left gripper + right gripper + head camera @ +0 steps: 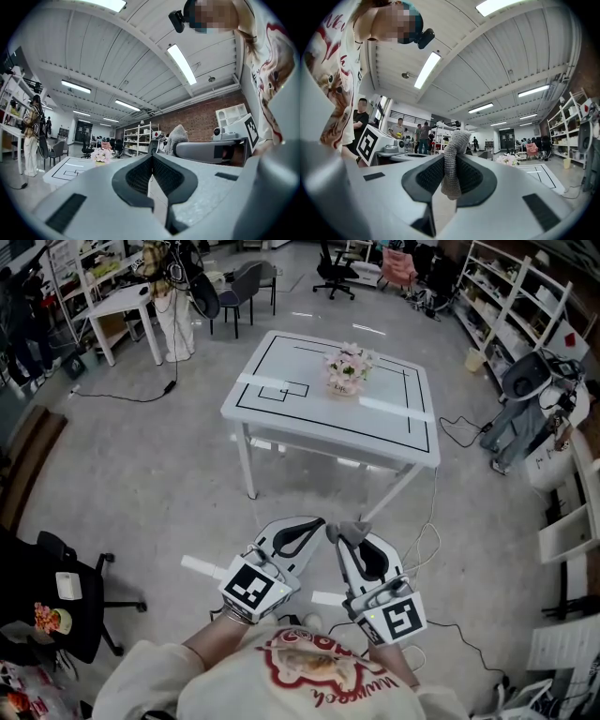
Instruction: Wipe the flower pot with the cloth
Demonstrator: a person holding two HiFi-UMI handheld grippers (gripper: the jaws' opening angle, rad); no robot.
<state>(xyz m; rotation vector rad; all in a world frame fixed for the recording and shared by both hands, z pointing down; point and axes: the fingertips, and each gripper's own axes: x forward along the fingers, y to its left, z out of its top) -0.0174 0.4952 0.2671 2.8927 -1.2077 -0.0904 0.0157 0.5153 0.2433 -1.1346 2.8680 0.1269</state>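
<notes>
The flower pot [347, 370], holding pale pink flowers, stands on a white table [281, 418] well ahead of me. It shows small in the left gripper view [101, 156] and the right gripper view [508, 160]. My right gripper [339, 533] is shut on a grey knitted cloth [452, 163], which sticks up between its jaws [349, 529]. My left gripper [317, 522] has its jaws together with nothing between them [151, 165]. Both grippers are held level side by side, close to my body and far short of the table.
The table carries black line markings and white tape strips [384, 407]. Cables [427, 549] trail across the grey floor. A black office chair [75, 596] stands at my left, shelving [525, 306] lines the right wall, and several people stand in the room.
</notes>
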